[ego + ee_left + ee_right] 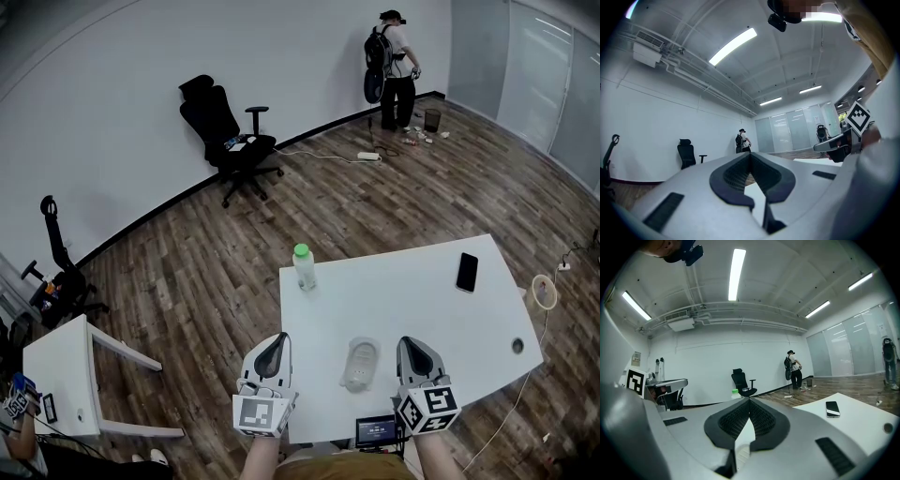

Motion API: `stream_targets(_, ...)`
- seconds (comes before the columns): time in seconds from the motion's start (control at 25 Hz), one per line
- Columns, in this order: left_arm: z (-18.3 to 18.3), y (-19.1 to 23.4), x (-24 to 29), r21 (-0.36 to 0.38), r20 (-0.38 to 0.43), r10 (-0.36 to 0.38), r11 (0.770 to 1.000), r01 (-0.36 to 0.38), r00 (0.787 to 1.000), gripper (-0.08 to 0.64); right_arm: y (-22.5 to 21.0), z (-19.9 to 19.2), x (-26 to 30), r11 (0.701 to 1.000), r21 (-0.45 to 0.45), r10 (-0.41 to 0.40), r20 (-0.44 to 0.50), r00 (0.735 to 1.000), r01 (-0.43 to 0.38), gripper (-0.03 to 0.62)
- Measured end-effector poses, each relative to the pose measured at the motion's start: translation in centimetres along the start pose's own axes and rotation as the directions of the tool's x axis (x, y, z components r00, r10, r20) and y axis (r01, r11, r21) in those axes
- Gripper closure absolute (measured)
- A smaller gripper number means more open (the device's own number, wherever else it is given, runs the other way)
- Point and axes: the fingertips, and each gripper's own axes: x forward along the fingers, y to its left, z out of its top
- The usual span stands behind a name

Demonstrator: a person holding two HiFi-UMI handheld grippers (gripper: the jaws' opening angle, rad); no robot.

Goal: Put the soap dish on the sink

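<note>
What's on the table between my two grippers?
In the head view, a pale translucent oval soap dish lies on the white table between the left gripper and the right gripper.

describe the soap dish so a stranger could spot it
Start at the large white rectangular table. At its near edge lies the clear rounded plastic soap dish; unlike the upright green-capped bottle and flat black phone, it is low and see-through.

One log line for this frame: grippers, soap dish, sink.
left gripper: shut, empty | right gripper: shut, empty | translucent white plastic soap dish: on white table, between grippers, untouched | sink: not in view
</note>
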Motion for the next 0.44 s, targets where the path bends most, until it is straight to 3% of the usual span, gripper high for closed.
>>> stream_targets(0.44,-0.29,-0.06,0.42,0.002,-0.005,-0.008,1.0,0.008,1.0,0.552,0.0,-0.02,0.44,1.0,-0.013,0.0,-0.011,1.0,0.0,0.584)
